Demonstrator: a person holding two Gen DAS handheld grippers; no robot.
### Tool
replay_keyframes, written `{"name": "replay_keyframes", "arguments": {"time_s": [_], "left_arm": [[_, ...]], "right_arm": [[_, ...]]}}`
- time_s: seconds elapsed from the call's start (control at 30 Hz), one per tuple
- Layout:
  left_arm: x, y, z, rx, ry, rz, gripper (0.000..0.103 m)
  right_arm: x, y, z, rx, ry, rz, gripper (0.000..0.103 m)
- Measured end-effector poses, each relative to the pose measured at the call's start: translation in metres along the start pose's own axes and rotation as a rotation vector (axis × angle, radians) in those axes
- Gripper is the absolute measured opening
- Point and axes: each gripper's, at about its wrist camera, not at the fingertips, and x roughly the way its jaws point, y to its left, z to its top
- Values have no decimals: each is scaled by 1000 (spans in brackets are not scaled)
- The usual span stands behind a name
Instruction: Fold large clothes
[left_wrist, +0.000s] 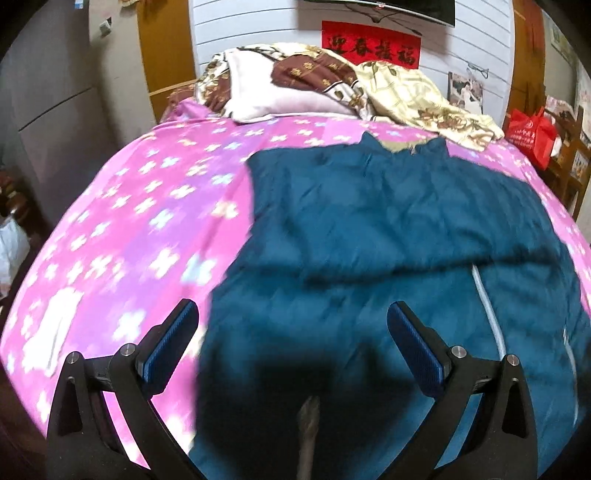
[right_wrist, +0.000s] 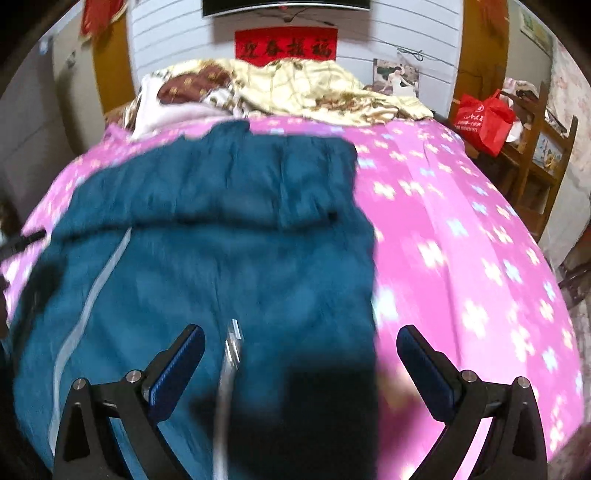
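A large teal garment (left_wrist: 388, 236) lies spread on the pink flowered bedsheet (left_wrist: 122, 221), its far part folded over into a thicker layer with an edge across the middle. A pale zipper line (left_wrist: 487, 306) runs down it. My left gripper (left_wrist: 293, 317) hovers open above the garment's near left edge, nothing between its blue pads. In the right wrist view the same garment (right_wrist: 221, 236) fills the left half of the bed, and my right gripper (right_wrist: 301, 341) is open over its near right edge, where the cloth meets the sheet (right_wrist: 461, 240). A silver zipper (right_wrist: 231, 350) lies between the fingers.
Pillows and a cream patterned quilt (left_wrist: 406, 92) are heaped at the head of the bed. A red bag (left_wrist: 532, 133) sits on wooden furniture to the right, a grey cabinet (left_wrist: 48, 122) stands to the left. Bare pink sheet flanks the garment on both sides.
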Motion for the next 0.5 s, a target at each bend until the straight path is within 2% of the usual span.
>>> {"name": "replay_keyframes", "arguments": {"time_s": [0.13, 0.23, 0.43, 0.5], "left_arm": [[-28, 13, -31, 37, 15, 46, 103], [-46, 21, -50, 76, 35, 65, 103], [-61, 42, -84, 110, 62, 94, 103], [-60, 48, -94, 103, 73, 97, 103]], "right_arm": [[-23, -13, -54, -15, -6, 25, 103], [-28, -27, -79, 24, -8, 44, 103], [-30, -52, -112, 186, 24, 178, 103], [-29, -48, -119, 194, 52, 170, 103]]}}
